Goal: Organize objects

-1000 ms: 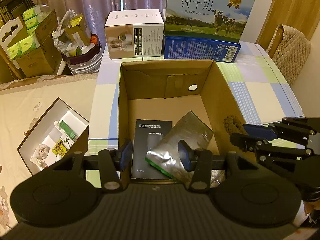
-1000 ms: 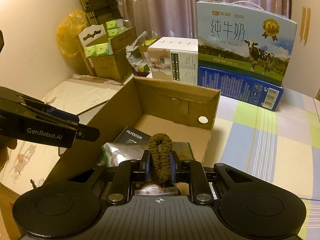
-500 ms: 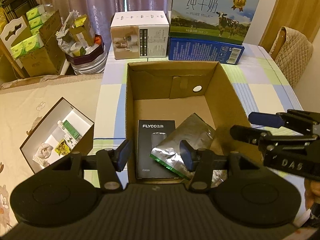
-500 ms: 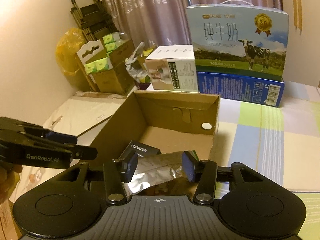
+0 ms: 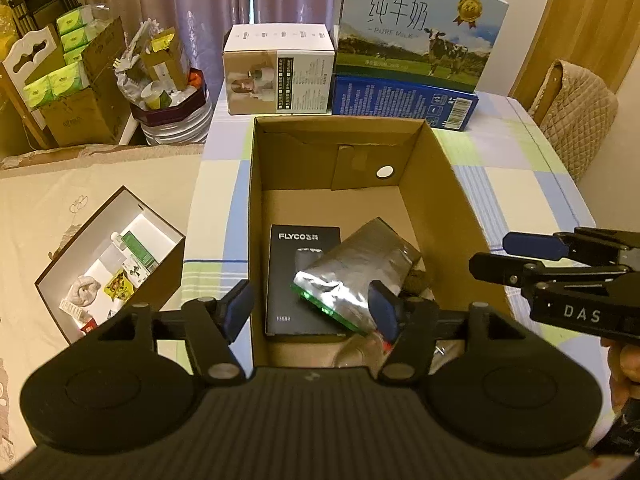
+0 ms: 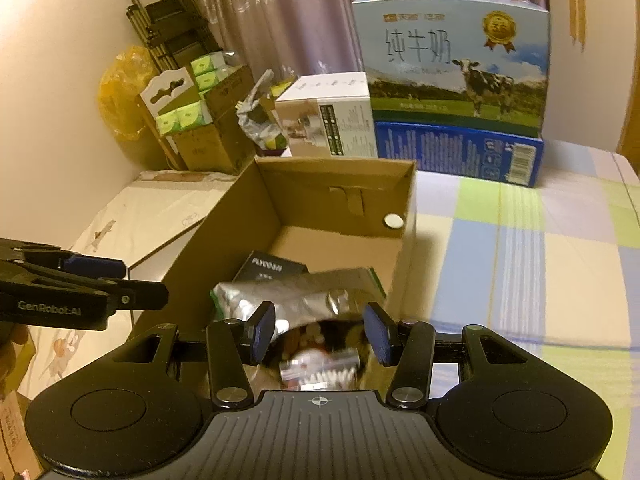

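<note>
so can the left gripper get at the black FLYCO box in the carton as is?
Probably yes. The left gripper is open, above the open-topped carton. The FLYCO box lies flat with its left side bare; the foil pouch overlaps its right part, which may hinder a grasp.

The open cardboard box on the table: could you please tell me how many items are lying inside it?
3 visible: the black FLYCO box flat at left, the silver foil pouch overlapping it, something brown beside the pouch. More may be hidden.

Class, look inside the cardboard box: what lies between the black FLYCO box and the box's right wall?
A crumpled silver foil pouch, overlapping the black FLYCO box, with the cardboard box wall beyond; clearest in the left wrist view.
</note>
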Motion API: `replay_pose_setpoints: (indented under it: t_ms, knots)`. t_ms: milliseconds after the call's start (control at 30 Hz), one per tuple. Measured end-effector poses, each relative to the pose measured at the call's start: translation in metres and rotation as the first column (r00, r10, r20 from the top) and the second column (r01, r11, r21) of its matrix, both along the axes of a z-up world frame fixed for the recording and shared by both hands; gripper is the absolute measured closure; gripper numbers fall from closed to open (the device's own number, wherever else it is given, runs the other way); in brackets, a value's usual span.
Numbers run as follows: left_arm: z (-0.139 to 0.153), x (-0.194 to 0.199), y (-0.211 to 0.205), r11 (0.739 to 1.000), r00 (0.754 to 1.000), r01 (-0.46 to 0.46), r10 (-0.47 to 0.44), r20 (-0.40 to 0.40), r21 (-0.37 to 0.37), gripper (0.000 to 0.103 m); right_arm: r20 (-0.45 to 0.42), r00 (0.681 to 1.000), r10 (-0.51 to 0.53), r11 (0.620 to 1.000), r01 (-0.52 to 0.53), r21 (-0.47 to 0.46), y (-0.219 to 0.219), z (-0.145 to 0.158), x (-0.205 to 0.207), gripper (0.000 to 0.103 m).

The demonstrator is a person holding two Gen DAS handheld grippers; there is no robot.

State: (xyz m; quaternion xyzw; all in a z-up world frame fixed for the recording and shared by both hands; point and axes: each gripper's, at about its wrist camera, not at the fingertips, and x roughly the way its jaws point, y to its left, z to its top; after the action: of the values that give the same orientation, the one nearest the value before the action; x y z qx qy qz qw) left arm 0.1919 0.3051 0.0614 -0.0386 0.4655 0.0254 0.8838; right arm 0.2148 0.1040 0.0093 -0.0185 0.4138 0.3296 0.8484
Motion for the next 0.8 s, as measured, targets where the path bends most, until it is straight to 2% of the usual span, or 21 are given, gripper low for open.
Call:
replay_pose_setpoints:
  t_ms: [133,200,267,433,533,800]
  knots:
    - [0.006,-0.022,-0.007,1.0,1.0,-0.002,0.003,0.017,-0.008,0.03,-0.014,1.0,-0.008,1.0,0.008,-0.019,-0.01,0.004,-0.023,0.054]
    - [0.008,-0.035,-0.01,1.0,1.0,-0.011,0.011,0.024,-0.016,0.027,-0.02,1.0,-0.015,1.0,0.015,-0.022,-0.017,0.005,-0.035,0.049]
    - [0.011,-0.048,-0.012,0.999,0.999,-0.019,0.02,0.033,-0.028,0.021,-0.025,0.999,-0.028,1.0,0.027,-0.016,-0.026,0.006,-0.05,0.038]
    - [0.016,-0.081,-0.024,0.999,0.998,-0.034,0.036,0.056,-0.037,0.008,-0.032,0.999,-0.034,0.999,0.034,-0.022,-0.038,0.009,-0.083,0.027]
    - [0.021,-0.101,-0.03,0.999,0.996,-0.043,0.045,0.078,-0.033,0.001,-0.022,0.999,-0.041,0.999,0.04,-0.03,-0.047,0.012,-0.102,0.026]
    - [0.027,-0.146,-0.038,0.997,0.989,-0.082,0.082,0.125,-0.004,0.001,-0.03,0.997,-0.071,0.997,0.07,-0.041,-0.067,0.013,-0.136,0.024]
